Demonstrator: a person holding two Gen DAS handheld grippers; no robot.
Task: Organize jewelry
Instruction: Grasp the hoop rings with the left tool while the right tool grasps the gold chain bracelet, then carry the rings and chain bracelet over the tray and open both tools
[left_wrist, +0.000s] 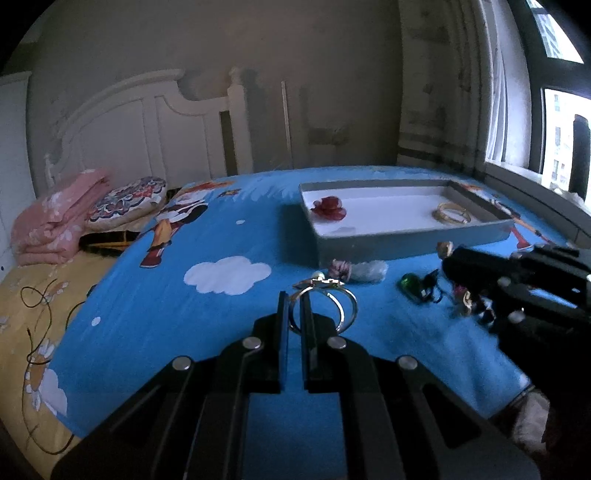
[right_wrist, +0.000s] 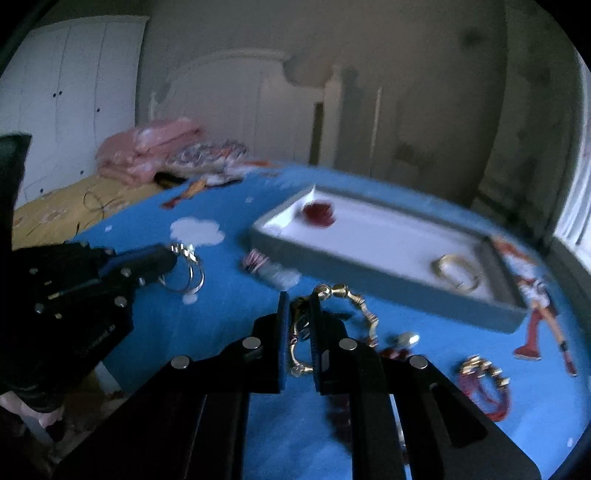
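Observation:
My left gripper (left_wrist: 294, 300) is shut on a silver double bangle (left_wrist: 318, 284) and holds it just above the blue bedsheet (left_wrist: 184, 321). In the right wrist view that gripper (right_wrist: 170, 257) shows at the left with the bangle (right_wrist: 190, 275) in it. My right gripper (right_wrist: 299, 300) is shut on a gold beaded bracelet (right_wrist: 341, 290), which curls out to the right of the fingers. Beyond both stands a grey tray (left_wrist: 406, 242) with a white floor. Inside it lie a red flower piece (left_wrist: 328, 208) and gold bangles (left_wrist: 451, 213).
Loose pieces lie in front of the tray: a pink-white item (left_wrist: 340, 267), a clear packet (left_wrist: 369, 271), a green piece (left_wrist: 410, 284) and a red bead bracelet (right_wrist: 484, 384). A pink blanket (left_wrist: 55, 221) and a cushion (left_wrist: 129, 201) sit by the headboard. A window ledge runs along the right.

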